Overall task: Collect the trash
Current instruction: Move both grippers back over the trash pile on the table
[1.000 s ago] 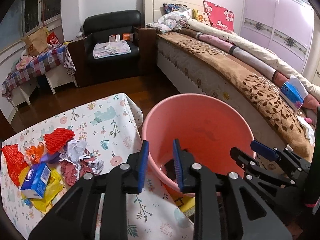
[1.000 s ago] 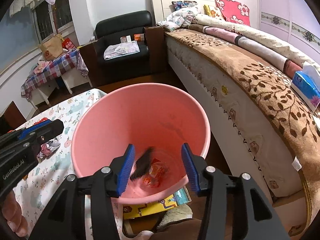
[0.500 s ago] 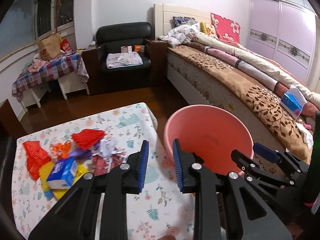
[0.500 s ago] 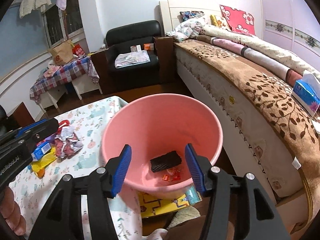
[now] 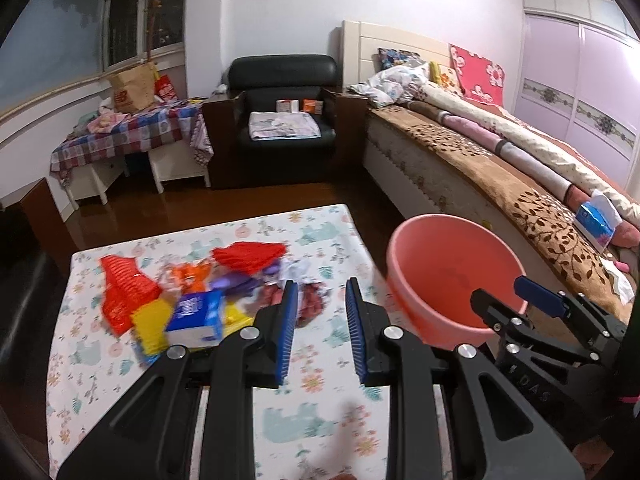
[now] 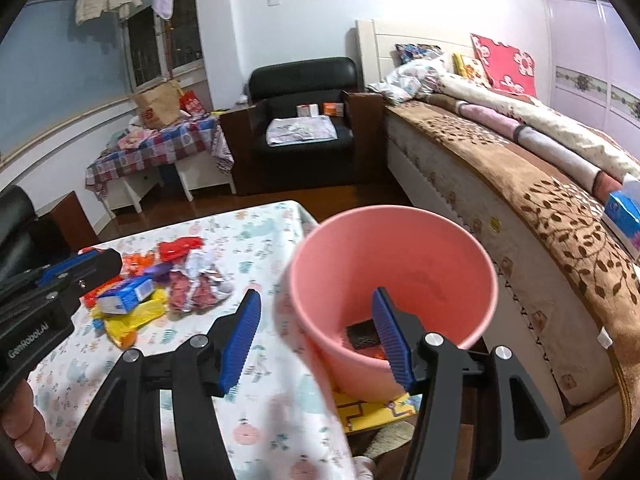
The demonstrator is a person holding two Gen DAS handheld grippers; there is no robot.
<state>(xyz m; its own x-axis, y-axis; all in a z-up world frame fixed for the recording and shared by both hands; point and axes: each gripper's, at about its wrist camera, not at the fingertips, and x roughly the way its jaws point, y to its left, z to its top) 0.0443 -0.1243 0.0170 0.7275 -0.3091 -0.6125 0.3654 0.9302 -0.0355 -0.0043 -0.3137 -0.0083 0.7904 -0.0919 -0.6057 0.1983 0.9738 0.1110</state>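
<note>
Both grippers have pulled back; left gripper (image 6: 48,304) reads "GenRobot.AI".

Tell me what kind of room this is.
Most likely a home bedroom: a made-up bed with pillows, a lilac wardrobe and a black armchair, plus a small table strewn with trash.

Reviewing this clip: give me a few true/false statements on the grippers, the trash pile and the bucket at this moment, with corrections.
1. The left gripper is shut on a wrapper. False: it is open and holds nothing.
2. The right gripper is open and empty. True.
3. The pink bucket is empty. False: a dark flat piece lies at its bottom.
4. The blue tissue pack lies in the trash pile on the table. True.
5. The red mesh piece is inside the bucket. False: it lies on the table.
</note>
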